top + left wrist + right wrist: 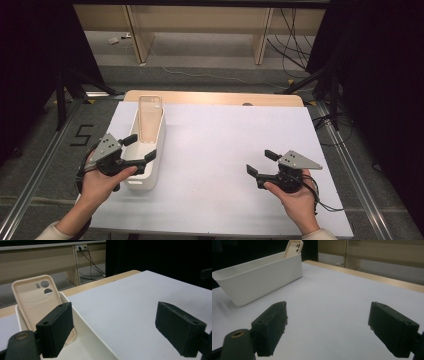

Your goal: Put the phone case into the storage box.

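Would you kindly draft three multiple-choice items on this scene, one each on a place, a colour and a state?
1. Where is the phone case?
A. Flat on the table beside the bin
B. Leaning inside the white bin, at its far end
C. Held in the right gripper

2. What colour is the phone case?
A. Cream beige
B. Bright blue
C. Black

3. How do the jaws of the left gripper stand?
A. Shut on the phone case
C. Shut on the bin's rim
B. Open, with nothing clamped

Key:
1 B: the high view and the left gripper view show the case propped up in the bin.
2 A: the left gripper view shows it pale beige against the white bin wall.
3 B: the left gripper view shows the two black jaws wide apart, one over the bin and one over the table.
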A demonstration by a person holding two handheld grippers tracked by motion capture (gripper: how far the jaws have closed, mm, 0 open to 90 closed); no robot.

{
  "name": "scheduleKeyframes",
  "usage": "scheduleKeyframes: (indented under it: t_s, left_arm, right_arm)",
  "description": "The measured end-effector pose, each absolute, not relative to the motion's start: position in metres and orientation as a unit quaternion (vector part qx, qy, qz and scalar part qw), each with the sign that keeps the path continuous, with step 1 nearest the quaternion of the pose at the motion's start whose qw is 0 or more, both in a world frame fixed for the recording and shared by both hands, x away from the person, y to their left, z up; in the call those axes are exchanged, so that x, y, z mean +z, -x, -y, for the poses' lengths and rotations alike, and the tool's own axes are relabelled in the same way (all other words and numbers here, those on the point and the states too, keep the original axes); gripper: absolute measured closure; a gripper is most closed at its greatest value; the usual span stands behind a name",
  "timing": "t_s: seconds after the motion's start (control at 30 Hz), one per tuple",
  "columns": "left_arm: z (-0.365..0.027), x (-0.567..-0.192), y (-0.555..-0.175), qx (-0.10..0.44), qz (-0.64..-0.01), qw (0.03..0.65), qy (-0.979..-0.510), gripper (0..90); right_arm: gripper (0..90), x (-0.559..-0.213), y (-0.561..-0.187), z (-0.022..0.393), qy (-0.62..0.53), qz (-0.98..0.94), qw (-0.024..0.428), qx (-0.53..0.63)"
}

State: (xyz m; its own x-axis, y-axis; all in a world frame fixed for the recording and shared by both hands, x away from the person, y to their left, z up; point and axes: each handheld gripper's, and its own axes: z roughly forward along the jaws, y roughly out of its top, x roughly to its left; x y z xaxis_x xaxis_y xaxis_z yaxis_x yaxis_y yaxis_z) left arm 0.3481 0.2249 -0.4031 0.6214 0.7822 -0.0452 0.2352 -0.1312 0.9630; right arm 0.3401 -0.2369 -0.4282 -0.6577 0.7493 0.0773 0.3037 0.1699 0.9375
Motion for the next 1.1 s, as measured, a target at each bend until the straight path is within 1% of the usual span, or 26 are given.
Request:
scheduleKeyframes:
  t_s: [0.17,0.6,0.63,0.73,0.9,1.1]
  left_arm:
    - [-0.226,-0.412,-0.342,0.242,-0.359,0.552,-0.713,14.1]
    - [-0.227,-0.424,-0.329,0.246,-0.349,0.555,-0.714,12.5]
    - [-0.227,-0.425,-0.327,0.246,-0.35,0.558,-0.712,12.6]
    - [-0.227,-0.428,-0.325,0.245,-0.347,0.556,-0.715,12.4]
    - [-0.228,-0.43,-0.322,0.252,-0.341,0.551,-0.719,12.3]
    - [-0.226,-0.433,-0.321,0.247,-0.339,0.553,-0.72,12.2]
  right_arm:
    - [16.8,-0.428,-0.34,0.237,-0.359,-0.736,0.207,0.536]
    - [16.8,-0.429,-0.34,0.236,-0.358,-0.734,0.204,0.539]
    - [16.8,-0.427,-0.339,0.238,-0.361,-0.744,0.206,0.523]
    - [16.8,-0.429,-0.34,0.237,-0.358,-0.736,0.204,0.538]
    - [16.8,-0.426,-0.338,0.238,-0.362,-0.744,0.202,0.524]
    - [16.8,-0.428,-0.341,0.237,-0.353,-0.737,0.209,0.537]
